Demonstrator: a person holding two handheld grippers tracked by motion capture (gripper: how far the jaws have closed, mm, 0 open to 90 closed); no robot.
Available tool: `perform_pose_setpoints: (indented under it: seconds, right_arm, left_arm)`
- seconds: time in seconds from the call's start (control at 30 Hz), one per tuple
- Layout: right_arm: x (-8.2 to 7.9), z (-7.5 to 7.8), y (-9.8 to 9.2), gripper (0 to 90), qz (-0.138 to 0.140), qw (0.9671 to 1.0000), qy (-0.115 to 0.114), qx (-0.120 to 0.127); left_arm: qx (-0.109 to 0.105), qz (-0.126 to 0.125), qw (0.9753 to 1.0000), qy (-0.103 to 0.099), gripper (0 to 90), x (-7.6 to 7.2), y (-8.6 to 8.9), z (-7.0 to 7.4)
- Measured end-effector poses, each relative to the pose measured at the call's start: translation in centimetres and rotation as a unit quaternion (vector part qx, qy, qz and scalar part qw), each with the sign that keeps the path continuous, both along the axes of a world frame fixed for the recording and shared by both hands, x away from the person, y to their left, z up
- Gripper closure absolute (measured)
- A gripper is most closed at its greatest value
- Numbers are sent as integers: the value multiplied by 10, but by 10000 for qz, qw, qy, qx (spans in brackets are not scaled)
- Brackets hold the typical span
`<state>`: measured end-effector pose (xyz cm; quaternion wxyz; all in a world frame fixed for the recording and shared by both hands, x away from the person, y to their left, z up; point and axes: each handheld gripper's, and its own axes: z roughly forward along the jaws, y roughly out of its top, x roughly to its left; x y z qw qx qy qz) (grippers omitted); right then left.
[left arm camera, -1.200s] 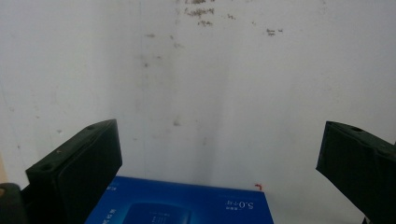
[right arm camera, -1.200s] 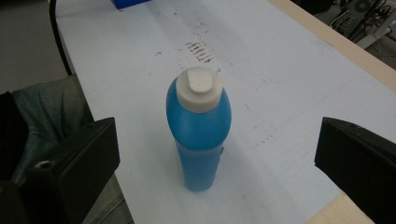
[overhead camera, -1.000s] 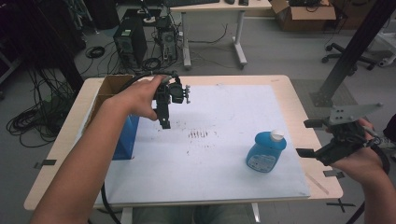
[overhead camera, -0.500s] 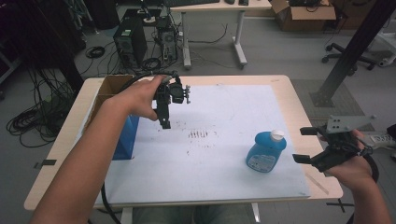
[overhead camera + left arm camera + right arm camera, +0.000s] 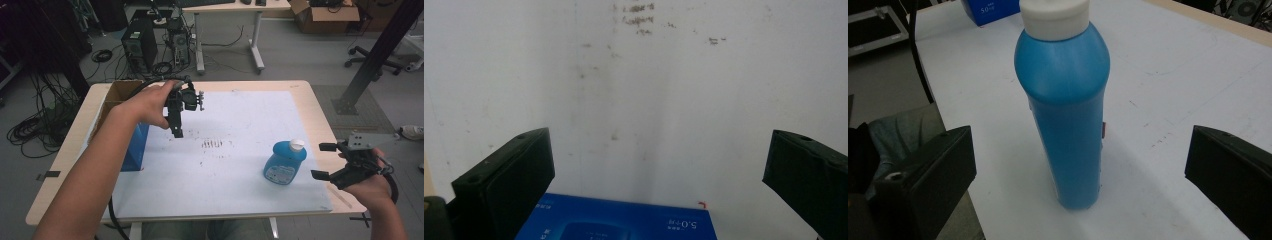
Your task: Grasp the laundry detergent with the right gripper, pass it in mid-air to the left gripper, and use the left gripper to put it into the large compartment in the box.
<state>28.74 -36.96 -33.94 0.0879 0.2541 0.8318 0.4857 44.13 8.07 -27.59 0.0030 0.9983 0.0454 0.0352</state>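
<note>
Bottle (image 5: 285,162), blue with a white cap, stood upright on the white surface (image 5: 240,180) near its right edge, long axis vertical. The right gripper (image 5: 325,161) lay just to its right with jaws spread wide and empty, the bottle centred between them in the right gripper view. The left gripper (image 5: 176,127), also wide and empty, hung well apart over the blue box (image 5: 135,147).

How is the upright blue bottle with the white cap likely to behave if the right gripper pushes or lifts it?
The blue bottle stands tall on a narrow base, so a push near its white cap would probably tip it. Its smooth, rounded plastic looks somewhat slippery, so the open right gripper may need a firm mid-body hold. It looks rigid; its weight cannot be judged.
</note>
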Motion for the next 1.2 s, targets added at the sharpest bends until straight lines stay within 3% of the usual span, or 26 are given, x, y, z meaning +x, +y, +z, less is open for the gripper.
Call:
perform_pose_setpoints:
  seconds: [0.1,0.67,1.2]
  right_arm:
    - [1,-9,1,0,-1,9999,-3,129]
    - [5,-38,11,0,65,9994,88,313]
    - [7,-54,19,0,148,9987,155,472]
  left_arm:
    - [29,-22,10000,10,2,0,-2,-1]
    - [45,-28,10000,10,1,1,-4,-3]
    - [61,-42,10000,3,2,0,-4,-4]
